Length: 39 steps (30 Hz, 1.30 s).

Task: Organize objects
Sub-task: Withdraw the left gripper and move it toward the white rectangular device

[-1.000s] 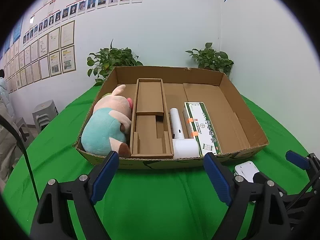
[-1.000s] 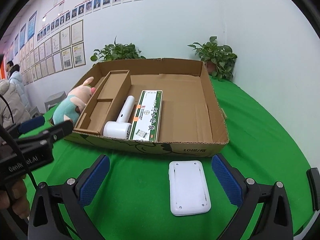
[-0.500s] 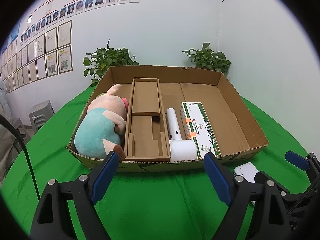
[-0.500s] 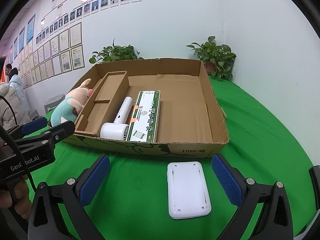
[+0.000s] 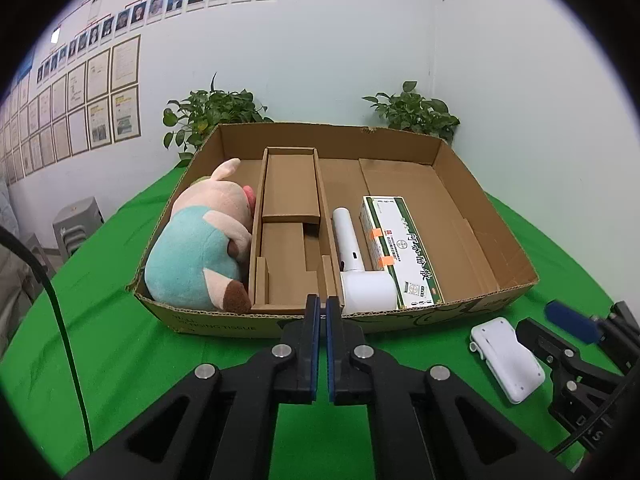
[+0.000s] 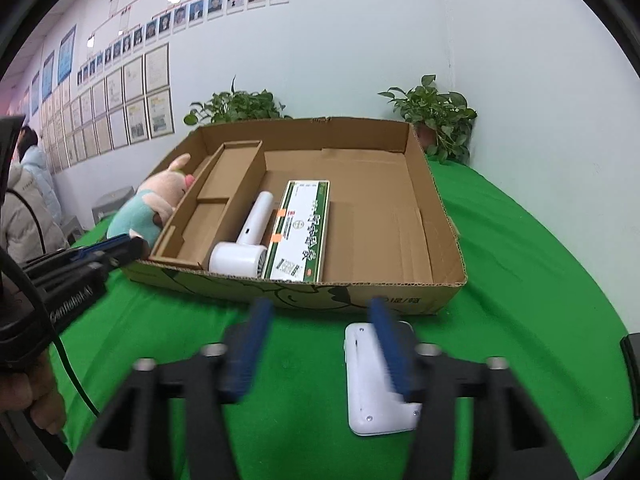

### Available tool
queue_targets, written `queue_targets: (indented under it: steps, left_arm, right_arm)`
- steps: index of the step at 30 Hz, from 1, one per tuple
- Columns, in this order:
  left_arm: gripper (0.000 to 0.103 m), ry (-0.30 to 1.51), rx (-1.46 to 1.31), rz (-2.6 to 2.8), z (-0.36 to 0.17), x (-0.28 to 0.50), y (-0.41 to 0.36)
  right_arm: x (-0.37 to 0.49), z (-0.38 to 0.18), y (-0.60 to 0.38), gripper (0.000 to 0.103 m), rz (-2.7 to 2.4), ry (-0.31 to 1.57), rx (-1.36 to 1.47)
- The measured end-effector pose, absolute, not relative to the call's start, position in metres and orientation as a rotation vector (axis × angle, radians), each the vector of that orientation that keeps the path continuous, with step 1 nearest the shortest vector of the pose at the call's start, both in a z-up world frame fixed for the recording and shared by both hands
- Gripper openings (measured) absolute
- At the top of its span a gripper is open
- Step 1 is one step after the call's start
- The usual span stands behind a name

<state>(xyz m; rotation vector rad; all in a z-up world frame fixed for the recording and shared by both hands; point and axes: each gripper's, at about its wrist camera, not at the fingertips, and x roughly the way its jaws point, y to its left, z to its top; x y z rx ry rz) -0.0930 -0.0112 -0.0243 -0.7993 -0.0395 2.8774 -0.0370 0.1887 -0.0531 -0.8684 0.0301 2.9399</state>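
A flat white device (image 6: 372, 400) lies on the green cloth in front of a shallow cardboard box (image 6: 360, 300). My right gripper (image 6: 320, 312) hovers over it with its jaws closing and blurred. Its right finger crosses the device, and nothing is pressed between the pads. My left gripper (image 5: 322, 304) is shut on nothing just before the box's front wall (image 5: 508, 292). Inside lie a plush pig (image 5: 200, 248), a white hair dryer (image 5: 352, 256) and a green-and-white carton (image 5: 400, 248). The device (image 5: 506, 360) also shows at the right of the left wrist view.
A cardboard insert (image 5: 288, 216) divides the box's left half; bare box floor (image 6: 380, 208) lies right of the carton. Two potted plants (image 5: 416, 112) stand behind the box against the wall. A person in a pale jacket (image 6: 24, 200) is at the far left.
Both pairs of jaws have come together: the left from wide open to fully shut, the right from wide open to partly closed. Neither hand has shifted much.
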Motion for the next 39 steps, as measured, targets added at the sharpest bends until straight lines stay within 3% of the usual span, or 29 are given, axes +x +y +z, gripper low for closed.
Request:
queue_targets:
  steps: [3, 4, 5, 6, 7, 8, 9, 10, 39]
  left_arm:
    - [0.003, -0.068, -0.744, 2.895, -0.018, -0.087, -0.014]
    - [0.016, -0.067, -0.739, 2.910, -0.017, -0.086, -0.015]
    - [0.045, -0.056, -0.741, 2.923, -0.016, -0.086, -0.015]
    - [0.064, -0.054, -0.737, 2.922, -0.016, -0.087, -0.015]
    - [0.086, -0.060, -0.728, 2.924, -0.016, -0.086, -0.017]
    - [0.085, -0.070, -0.713, 2.931, -0.016, -0.085, -0.018]
    - [0.085, -0.071, -0.713, 2.934, -0.016, -0.084, -0.019]
    - [0.085, -0.070, -0.716, 2.932, -0.016, -0.084, -0.019]
    - [0.085, -0.043, -0.797, 2.870, -0.022, -0.090, -0.012]
  right_arm:
    - [-0.037, -0.053, 0.186, 0.028, 2.936, 0.024, -0.875]
    - [-0.037, -0.053, 0.185, 0.028, 2.938, 0.021, -0.869]
    - [-0.037, -0.053, 0.185, 0.030, 2.940, 0.015, -0.867]
    - [-0.037, -0.052, 0.184, 0.034, 2.946, 0.011, -0.866]
    - [-0.037, -0.051, 0.184, 0.054, 2.945, 0.010, -0.871]
    - [-0.038, -0.051, 0.184, 0.086, 2.947, 0.015, -0.875]
    - [-0.038, -0.051, 0.184, 0.099, 2.956, 0.024, -0.878]
    - [-0.038, -0.051, 0.184, 0.103, 2.962, 0.030, -0.868]
    - [-0.023, -0.049, 0.185, 0.103, 3.018, 0.053, -0.813]
